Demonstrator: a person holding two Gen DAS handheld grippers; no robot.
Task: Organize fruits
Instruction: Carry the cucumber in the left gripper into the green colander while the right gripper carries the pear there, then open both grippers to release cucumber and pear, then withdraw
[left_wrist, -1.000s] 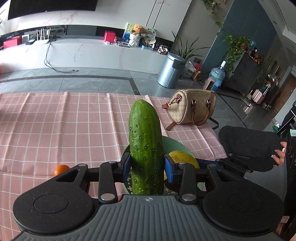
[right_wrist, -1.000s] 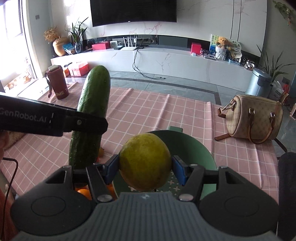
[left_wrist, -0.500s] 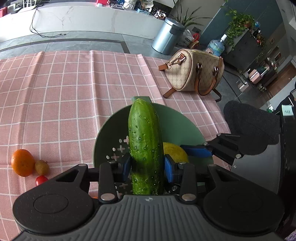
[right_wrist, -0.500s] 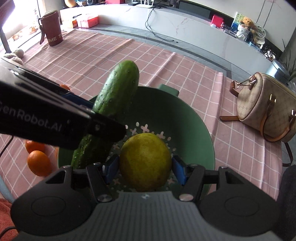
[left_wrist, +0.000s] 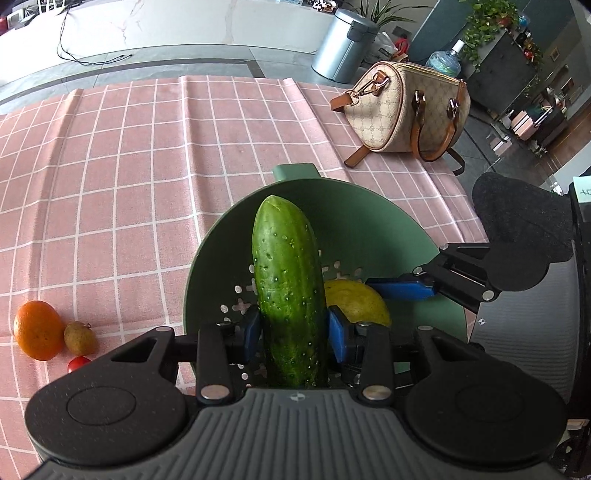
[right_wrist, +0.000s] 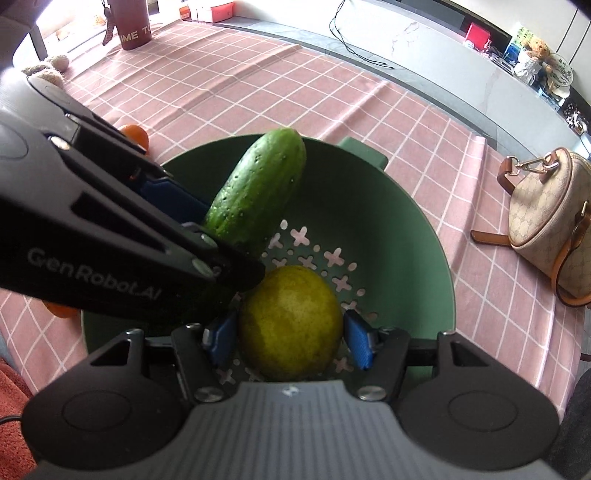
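My left gripper (left_wrist: 291, 334) is shut on a green cucumber (left_wrist: 286, 280) and holds it tilted down into the green colander bowl (left_wrist: 369, 221). My right gripper (right_wrist: 290, 336) is shut on a yellow-green pear (right_wrist: 291, 321), low inside the same bowl (right_wrist: 417, 236). The cucumber (right_wrist: 258, 188) also shows in the right wrist view, with the left gripper's body across it at the left. The pear (left_wrist: 354, 302) shows in the left wrist view, to the right of the cucumber.
An orange (left_wrist: 37, 330), a small brown fruit (left_wrist: 79, 338) and a cherry tomato (left_wrist: 77, 363) lie on the pink checked cloth (left_wrist: 147, 166) left of the bowl. A tan handbag (left_wrist: 410, 110) sits at the far right. A maroon cup (right_wrist: 133, 26) stands far left.
Both grippers have tilted down and lowered their fruit into the green bowl. The cucumber went from upright to leaning into the bowl; the pear sank toward the bowl's bottom.
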